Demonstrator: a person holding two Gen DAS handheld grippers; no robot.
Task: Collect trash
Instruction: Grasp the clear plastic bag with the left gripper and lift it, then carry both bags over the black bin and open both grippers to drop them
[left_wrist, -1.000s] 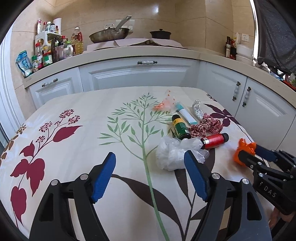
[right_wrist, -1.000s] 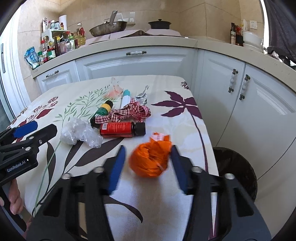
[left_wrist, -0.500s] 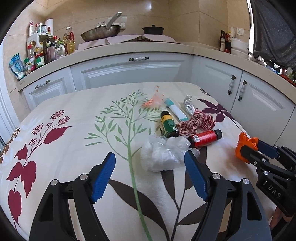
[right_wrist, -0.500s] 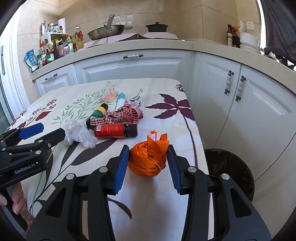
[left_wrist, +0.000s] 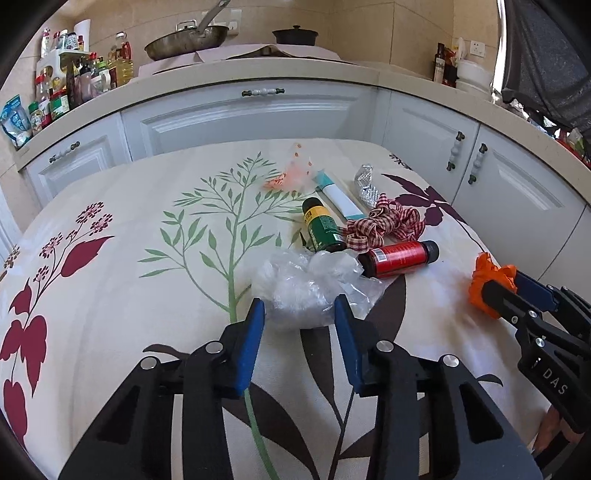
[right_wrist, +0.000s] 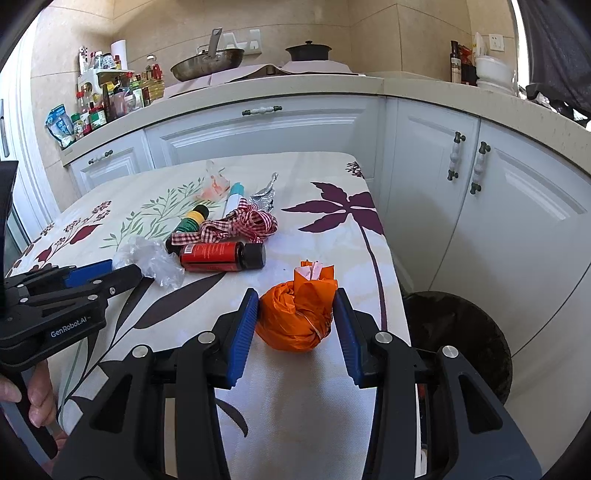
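Two pieces of trash are now sitting between my tools at once. My left tool (left_wrist: 299, 314) has just been closing, its blue pads coming in from wide apart to flank the crumpled clear plastic (left_wrist: 306, 284) at the lower middle of the left view; the plastic is between the pads, but I am not seeing them press it yet, so I am judging that grip as not yet made. My right tool (right_wrist: 295, 314) is gripping the orange bag bundle (right_wrist: 295, 317) at the centre of the right view, both pads against its sides. That is leaving me close to carrying two items to the black bin (right_wrist: 458, 332), which is showing at the lower right past the table (right_wrist: 303, 406) edge.

The bin is being cut off by my tool's arm, so I cannot tell what is inside. The near edge of the plastic is hidden behind my left pads. The small orange-spotted wrapper (left_wrist: 291, 173) at the upper middle is too blurred to identify.
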